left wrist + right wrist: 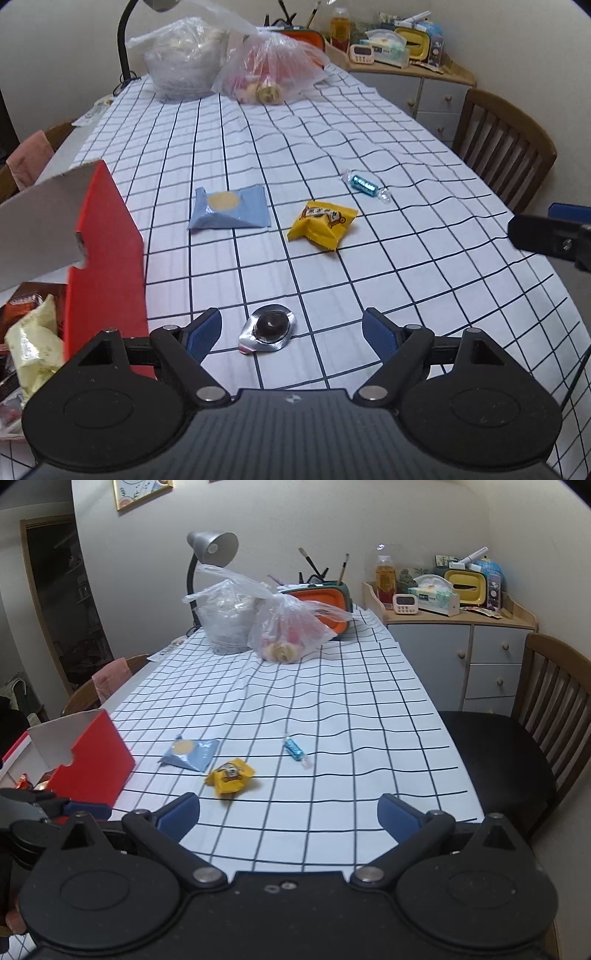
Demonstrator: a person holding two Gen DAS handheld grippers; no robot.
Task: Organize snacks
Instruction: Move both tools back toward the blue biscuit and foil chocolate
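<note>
Left wrist view: left gripper (291, 326) is held with jaws spread wide and nothing gripped. A small round dark chocolate in a crinkled silver foil blister (267, 328) lies on the black-gridded white tablecloth (406, 258) between the blue pads, nearer the left one, touching neither.

Beyond the jaws are listed a pale blue biscuit sachet (231, 212), a yellow printed snack packet (323, 225) and a teal twist-wrapped candy (365, 184).

To the left of the jaws stands an open red cardboard box (107, 258), snacks already inside.

Right wrist view: right gripper (288, 814) is likewise wide open and empty; the yellow packet lies just ahead of its left pad.

Risks judged:
- the thin foil rim may be clipped off-centre and slip out;
- the loose cloth may be pinched and wrinkled;
- the box flap may be struck on transfer.
</note>
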